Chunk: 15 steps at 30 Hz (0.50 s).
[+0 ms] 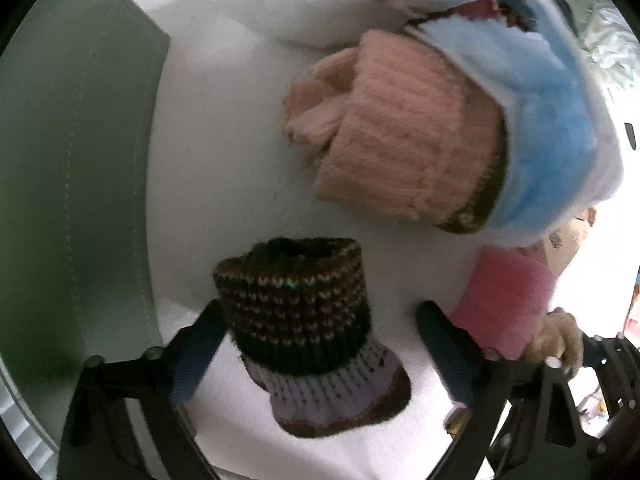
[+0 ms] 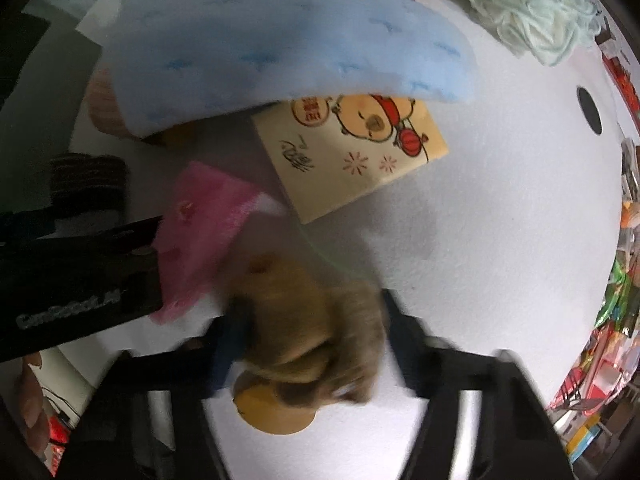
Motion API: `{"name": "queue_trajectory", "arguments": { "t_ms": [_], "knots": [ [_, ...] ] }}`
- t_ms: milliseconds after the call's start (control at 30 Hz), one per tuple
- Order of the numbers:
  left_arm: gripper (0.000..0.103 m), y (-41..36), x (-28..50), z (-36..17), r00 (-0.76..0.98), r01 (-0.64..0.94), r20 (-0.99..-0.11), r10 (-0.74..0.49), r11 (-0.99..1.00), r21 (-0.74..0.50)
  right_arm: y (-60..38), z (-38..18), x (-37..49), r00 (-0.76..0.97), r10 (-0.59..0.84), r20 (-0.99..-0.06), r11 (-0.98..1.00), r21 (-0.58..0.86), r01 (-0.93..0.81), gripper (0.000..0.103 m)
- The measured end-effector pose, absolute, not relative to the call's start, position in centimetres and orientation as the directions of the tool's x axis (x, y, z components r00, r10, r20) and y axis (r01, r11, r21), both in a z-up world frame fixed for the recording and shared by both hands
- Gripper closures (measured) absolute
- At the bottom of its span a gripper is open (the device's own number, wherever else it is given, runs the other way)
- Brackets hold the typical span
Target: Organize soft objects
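My left gripper (image 1: 320, 344) is open, its jaws standing on either side of a dark striped knit hat (image 1: 308, 320) with a lilac band that lies on the white table. Its left finger touches the hat; the right finger stands apart. Behind it lie a peach knit hat (image 1: 404, 128) and a light blue plush piece (image 1: 548, 120). A pink plush cloth (image 1: 504, 300) lies at the right. My right gripper (image 2: 308, 340) has its jaws around a tan plush toy (image 2: 316, 328); the view is blurred. The pink cloth (image 2: 200, 224) and blue plush (image 2: 280, 40) show there too.
A green fabric bin wall (image 1: 80, 160) stands at the left. A white pillow (image 1: 312, 4) lies at the back. A cream printed pouch (image 2: 360, 152) lies under the blue plush. Pale green yarn (image 2: 532, 4) lies top right. Colourful clutter lines the right table edge (image 2: 616, 300).
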<state>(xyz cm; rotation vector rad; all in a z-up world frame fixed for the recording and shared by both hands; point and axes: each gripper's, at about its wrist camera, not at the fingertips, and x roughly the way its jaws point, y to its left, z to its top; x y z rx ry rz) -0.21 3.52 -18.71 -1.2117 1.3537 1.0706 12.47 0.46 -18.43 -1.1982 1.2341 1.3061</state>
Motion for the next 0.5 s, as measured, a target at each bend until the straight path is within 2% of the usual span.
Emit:
{"name": "queue_trajectory", "arguments": {
  "t_ms": [67, 167, 233, 500],
  "knots": [
    [0.032, 3.3, 0.0, -18.2, -0.013, -0.991, -0.994, -0.111, 0.136, -0.002, 0.4, -18.3, 12.6, -0.11, -0.012, -0.994, -0.039, 0.11, -0.993, 0.057],
    [0.048, 2.7, -0.2, -17.8, -0.019, -0.989, -0.993, -0.116, 0.149, 0.001, 0.1, -17.7, 13.3, -0.124, -0.011, -0.992, -0.017, 0.124, -0.992, 0.058],
    [0.052, 2.1, -0.5, -17.5, -0.021, -0.989, -0.993, -0.12, 0.149, 0.003, -0.4, -17.2, 13.9, -0.136, -0.004, -0.991, 0.007, 0.136, -0.991, 0.058],
    [0.052, -2.1, -0.7, -14.7, 0.016, -0.969, -0.995, -0.097, 0.245, -0.04, -2.9, -16.0, 17.5, -0.199, 0.006, -0.98, 0.119, 0.198, -0.973, 0.057]
  ]
}}
